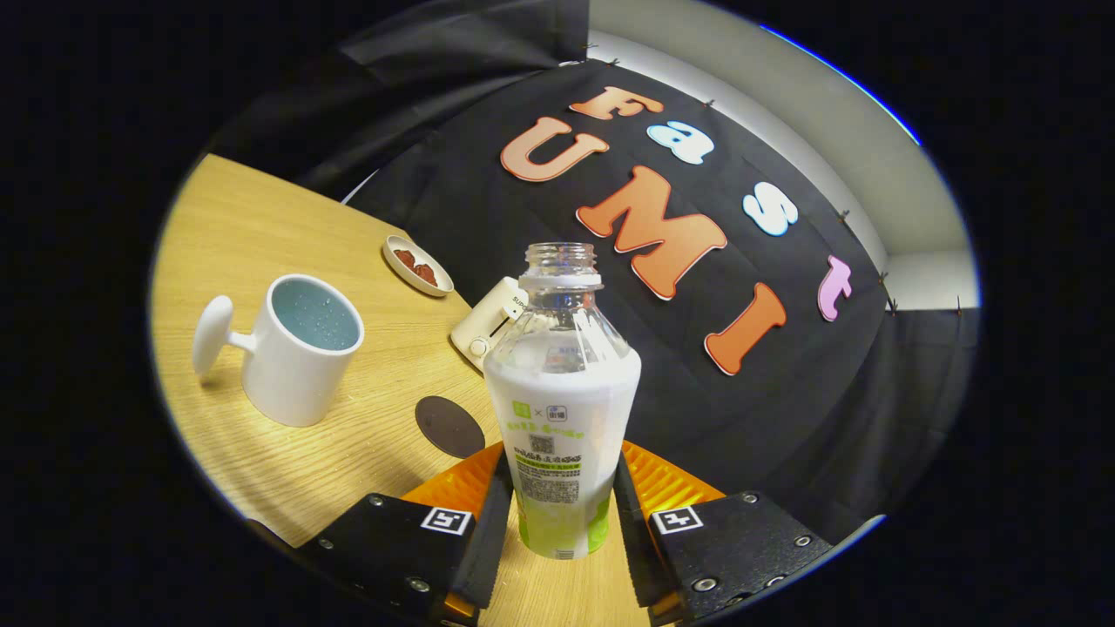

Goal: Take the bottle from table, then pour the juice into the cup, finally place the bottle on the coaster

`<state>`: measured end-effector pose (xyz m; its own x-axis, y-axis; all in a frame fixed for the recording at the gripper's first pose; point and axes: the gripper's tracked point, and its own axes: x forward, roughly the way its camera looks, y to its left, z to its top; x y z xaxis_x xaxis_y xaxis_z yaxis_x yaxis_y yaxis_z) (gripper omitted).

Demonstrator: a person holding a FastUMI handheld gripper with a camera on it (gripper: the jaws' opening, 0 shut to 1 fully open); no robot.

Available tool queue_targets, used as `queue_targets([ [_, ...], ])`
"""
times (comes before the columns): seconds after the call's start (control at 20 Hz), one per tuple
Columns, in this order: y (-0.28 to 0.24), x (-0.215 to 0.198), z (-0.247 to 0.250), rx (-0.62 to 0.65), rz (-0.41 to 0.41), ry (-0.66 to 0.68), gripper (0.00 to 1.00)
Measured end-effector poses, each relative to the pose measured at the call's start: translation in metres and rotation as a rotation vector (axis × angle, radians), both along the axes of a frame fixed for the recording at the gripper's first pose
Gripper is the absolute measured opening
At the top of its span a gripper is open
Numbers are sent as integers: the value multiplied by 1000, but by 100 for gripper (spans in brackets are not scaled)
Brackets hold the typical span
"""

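Observation:
An uncapped clear bottle (562, 392) with a white label stands upright between my two fingers, and my gripper (562, 514) is shut on its lower body. Both pads press its sides. Pale juice shows near its base. A white cup (299, 348) with a round knob handle stands on the wooden table (261, 235), beyond and left of the fingers; its blue inside faces me. A dark round coaster (449, 426) lies flat on the table between the cup and the bottle, just left of the bottle.
A small oval dish (418, 266) with red-brown pieces sits at the table's far side near the cloth wall. A cream appliance (488, 324) with a knob stands just behind the bottle. The table's edge runs close behind these.

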<state>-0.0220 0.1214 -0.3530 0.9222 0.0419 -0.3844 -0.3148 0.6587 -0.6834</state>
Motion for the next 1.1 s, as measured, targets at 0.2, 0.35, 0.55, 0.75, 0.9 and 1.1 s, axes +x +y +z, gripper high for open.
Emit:
queue_targets([
  [0.2,13,5,-3,-88,54,-19,61],
  [0.35,18,9,0,-151,99,-29,61],
  [0.55,23,20,17,-282,159,-121,61],
  [0.75,27,21,17,-373,201,-149,61],
  [0.9,30,22,16,-447,227,-161,60],
  [1.1,37,25,10,-536,272,-184,60],
])
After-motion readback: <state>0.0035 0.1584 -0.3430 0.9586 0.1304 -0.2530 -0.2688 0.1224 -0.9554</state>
